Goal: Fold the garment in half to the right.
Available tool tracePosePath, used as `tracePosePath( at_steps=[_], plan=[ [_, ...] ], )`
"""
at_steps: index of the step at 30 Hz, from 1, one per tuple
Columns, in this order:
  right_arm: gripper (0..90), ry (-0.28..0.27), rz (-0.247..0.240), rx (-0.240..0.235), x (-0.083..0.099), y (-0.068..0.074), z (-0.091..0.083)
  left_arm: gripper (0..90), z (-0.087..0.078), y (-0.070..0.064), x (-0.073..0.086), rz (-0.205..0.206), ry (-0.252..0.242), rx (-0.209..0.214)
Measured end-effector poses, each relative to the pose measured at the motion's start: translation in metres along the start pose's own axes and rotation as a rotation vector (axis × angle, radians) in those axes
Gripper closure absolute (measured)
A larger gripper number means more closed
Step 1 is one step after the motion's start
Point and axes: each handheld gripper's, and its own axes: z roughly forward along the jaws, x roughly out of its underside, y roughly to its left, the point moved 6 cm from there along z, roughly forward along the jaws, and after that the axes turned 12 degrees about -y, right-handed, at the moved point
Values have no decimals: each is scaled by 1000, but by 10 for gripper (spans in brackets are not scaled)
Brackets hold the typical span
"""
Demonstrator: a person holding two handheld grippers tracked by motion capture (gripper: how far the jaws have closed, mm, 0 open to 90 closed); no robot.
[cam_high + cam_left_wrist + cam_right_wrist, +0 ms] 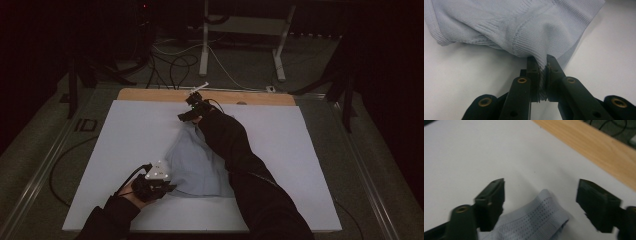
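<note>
The left gripper (pixel 159 186) pinches a fold of the pale blue garment (pixel 197 162) at its near left corner. The garment lies crumpled mid-sheet on the white table cover (pixel 125 135). At its far end, the right gripper (pixel 192 111) hovers with jaws spread wide over the ribbed hem.

A white sheet (pixel 125 150) covers most of the table, filling the centre and lower part of the high view; a strip of bare wooden tabletop (pixel 150 94) shows along its far edge, and again at the upper right of the right gripper view; grey carpet (pixel 40 125) lies around the table; black and white cables (pixel 175 62) loop on the floor at upper centre; 2 white legs of a desk frame (pixel 204 45) stand behind them, against a dark background.
</note>
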Motion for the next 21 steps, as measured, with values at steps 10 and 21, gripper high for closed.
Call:
tracePosePath(
  at_steps=[10, 21],
  plan=[
    [435, 83, -1, 36, 10, 1, 20, 850, -1, -1, -1, 3, -7, 6],
    [605, 156, -65, 55, 16, 5, 33, 850, -1, 0, 0, 0, -2, 7]
  ],
)
